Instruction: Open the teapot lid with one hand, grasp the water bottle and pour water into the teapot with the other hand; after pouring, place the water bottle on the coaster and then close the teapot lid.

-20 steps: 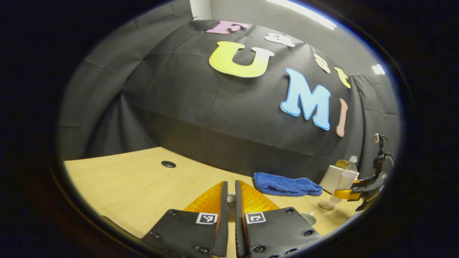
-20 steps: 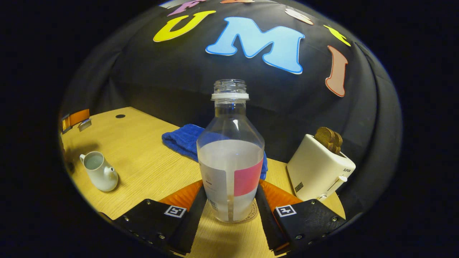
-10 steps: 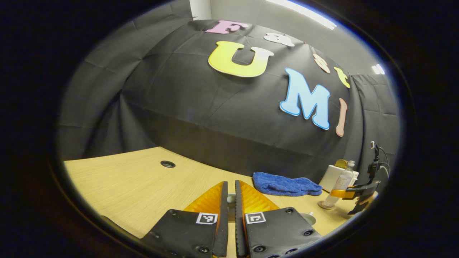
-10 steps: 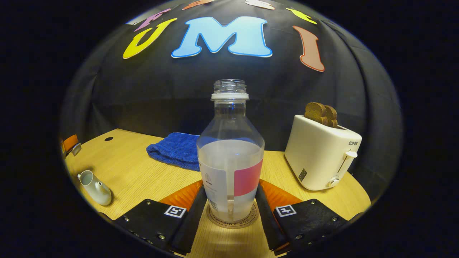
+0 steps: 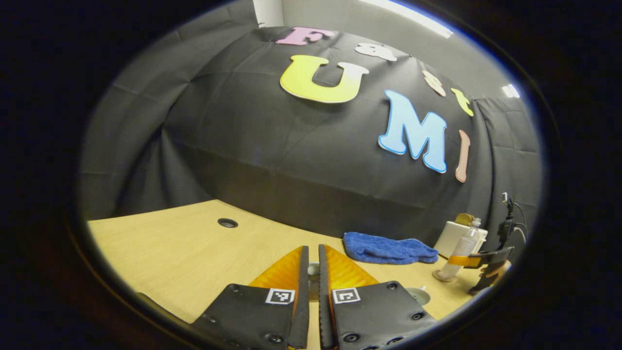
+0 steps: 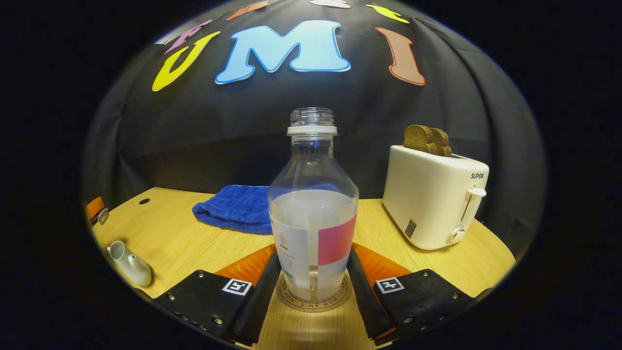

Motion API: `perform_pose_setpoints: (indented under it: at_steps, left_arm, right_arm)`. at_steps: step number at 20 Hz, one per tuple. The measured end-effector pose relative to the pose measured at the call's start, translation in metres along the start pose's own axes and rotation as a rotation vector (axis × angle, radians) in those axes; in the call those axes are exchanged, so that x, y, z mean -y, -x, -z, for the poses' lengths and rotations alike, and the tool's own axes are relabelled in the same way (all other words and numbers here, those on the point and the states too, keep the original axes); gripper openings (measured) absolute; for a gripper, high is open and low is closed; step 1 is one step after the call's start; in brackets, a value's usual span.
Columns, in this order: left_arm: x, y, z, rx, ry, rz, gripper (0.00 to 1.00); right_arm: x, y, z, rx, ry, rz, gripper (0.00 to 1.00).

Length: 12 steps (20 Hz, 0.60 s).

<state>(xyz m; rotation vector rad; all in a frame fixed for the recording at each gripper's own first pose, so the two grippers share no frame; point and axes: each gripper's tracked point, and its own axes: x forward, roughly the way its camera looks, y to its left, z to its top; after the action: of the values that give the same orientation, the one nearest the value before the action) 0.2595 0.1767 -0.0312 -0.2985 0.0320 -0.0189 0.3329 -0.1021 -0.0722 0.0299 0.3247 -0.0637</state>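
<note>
My right gripper (image 6: 313,255) is shut on the clear water bottle (image 6: 313,194), which is uncapped, about half full and upright. The bottle's base rests on the round coaster (image 6: 313,304). At the far left of the right gripper view the white teapot (image 6: 130,265) stands on the table with its top open. My left gripper (image 5: 313,260) is shut on a small pale knob, and the teapot lid (image 5: 419,295) shows as a rim under its fingers. In the left gripper view the water bottle (image 5: 461,249) stands far right on the coaster (image 5: 443,276), with the right gripper (image 5: 478,262) around it.
A blue towel (image 6: 235,209) lies at the back of the wooden table (image 6: 194,243). A white toaster (image 6: 432,194) holding toast stands to the right of the bottle. A cable hole (image 5: 227,222) is in the tabletop at the back left.
The right gripper has swung round with the bottle, which now sits centred on the coaster; the toaster and teapot have shifted in its view. The left gripper has hardly moved.
</note>
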Motion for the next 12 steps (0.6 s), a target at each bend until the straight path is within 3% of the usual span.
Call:
perform_pose_setpoints:
  at_steps: [3,5,12]
  left_arm:
    - [0.000,0.000,0.001,-0.001,-0.002,0.000,0.18]
    - [0.001,0.000,0.001,-0.001,-0.001,0.001,0.18]
    - [0.008,0.002,-0.002,0.009,-0.010,0.016,0.17]
  right_arm:
    - [-0.008,0.000,0.001,-0.006,-0.021,-0.011,0.84]
    - [-0.008,0.003,-0.001,0.009,-0.028,-0.005,0.99]
    - [-0.005,0.038,-0.006,0.083,-0.013,0.026,0.99]
